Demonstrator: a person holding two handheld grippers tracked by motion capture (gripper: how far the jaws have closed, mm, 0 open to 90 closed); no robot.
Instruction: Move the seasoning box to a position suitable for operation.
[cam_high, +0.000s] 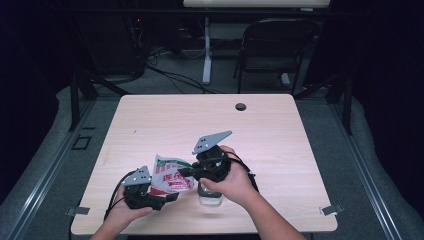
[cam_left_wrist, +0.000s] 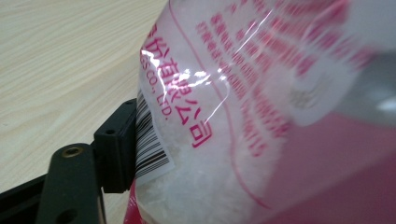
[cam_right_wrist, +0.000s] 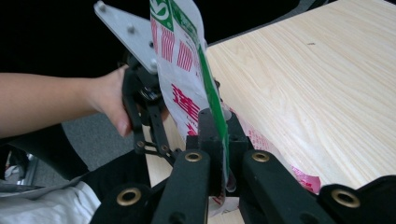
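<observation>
A clear plastic bag (cam_high: 170, 177) of white grains, printed in red and green, hangs tilted over the table's front. My right gripper (cam_high: 186, 172) is shut on its thin upper seam; in the right gripper view the two jaws (cam_right_wrist: 219, 126) pinch the green-edged film (cam_right_wrist: 182, 70). My left gripper (cam_high: 171, 196) sits lower left with the bag's bulky bottom (cam_left_wrist: 224, 116) between its jaws. One pad (cam_left_wrist: 116, 140) lies against the barcode label, and the bag hides the other jaw. A clear container (cam_high: 210, 199) stands on the table under my right hand.
The wooden table (cam_high: 260, 135) stretches bare behind the bag, with a cable hole (cam_high: 240, 106) near its far edge. A folding chair (cam_high: 272, 45) and cables sit on the floor beyond.
</observation>
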